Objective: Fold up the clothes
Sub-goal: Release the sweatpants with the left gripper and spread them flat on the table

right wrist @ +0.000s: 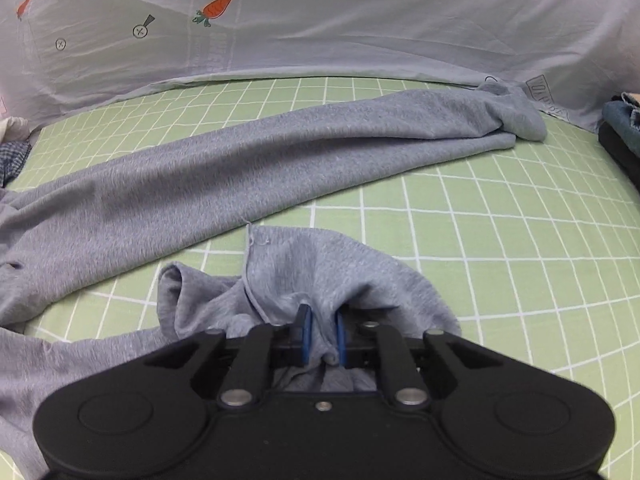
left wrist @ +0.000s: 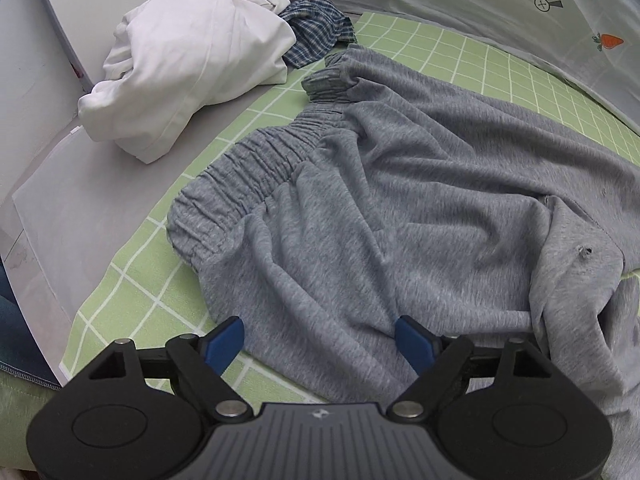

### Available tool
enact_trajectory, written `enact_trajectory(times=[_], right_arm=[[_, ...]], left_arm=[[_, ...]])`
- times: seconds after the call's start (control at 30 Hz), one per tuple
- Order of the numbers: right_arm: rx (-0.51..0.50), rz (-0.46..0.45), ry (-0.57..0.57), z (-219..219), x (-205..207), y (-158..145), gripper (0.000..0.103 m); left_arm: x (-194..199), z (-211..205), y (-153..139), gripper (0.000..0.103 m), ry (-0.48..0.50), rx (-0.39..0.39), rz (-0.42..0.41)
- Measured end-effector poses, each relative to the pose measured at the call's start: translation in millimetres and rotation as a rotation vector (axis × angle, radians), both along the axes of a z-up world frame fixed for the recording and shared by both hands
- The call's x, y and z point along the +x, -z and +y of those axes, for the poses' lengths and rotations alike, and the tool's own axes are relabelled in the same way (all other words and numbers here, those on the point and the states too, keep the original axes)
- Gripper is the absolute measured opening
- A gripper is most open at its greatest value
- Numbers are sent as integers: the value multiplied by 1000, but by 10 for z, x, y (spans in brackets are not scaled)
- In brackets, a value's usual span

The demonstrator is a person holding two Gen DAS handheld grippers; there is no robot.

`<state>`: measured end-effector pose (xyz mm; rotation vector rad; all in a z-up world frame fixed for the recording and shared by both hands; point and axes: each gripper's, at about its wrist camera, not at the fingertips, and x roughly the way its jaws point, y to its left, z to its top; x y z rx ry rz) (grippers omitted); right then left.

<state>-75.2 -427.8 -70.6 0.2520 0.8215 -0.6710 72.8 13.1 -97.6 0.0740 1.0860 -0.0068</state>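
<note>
Grey sweatpants lie on a green checked sheet. The left gripper is spread wide above them; the right gripper pinches a bunched leg end. A pale carrot-print cloth behind carries faint outlined lettering, too blurred to read.

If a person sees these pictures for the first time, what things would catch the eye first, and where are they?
First the grey sweatpants, spread over the green checked sheet, one leg stretched long across it. Next the right gripper, shut on the bunched end of the other leg, while the left gripper stands open over the fabric below the waistband. Then the white pile at the far left.
</note>
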Motion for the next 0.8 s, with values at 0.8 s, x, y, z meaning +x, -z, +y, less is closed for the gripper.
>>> enact_trajectory(times=[0.8], right_arm=[[-36, -65, 640, -1526, -1622, -166, 3]], left_arm=[[-105, 72, 37, 102, -148, -3, -20]])
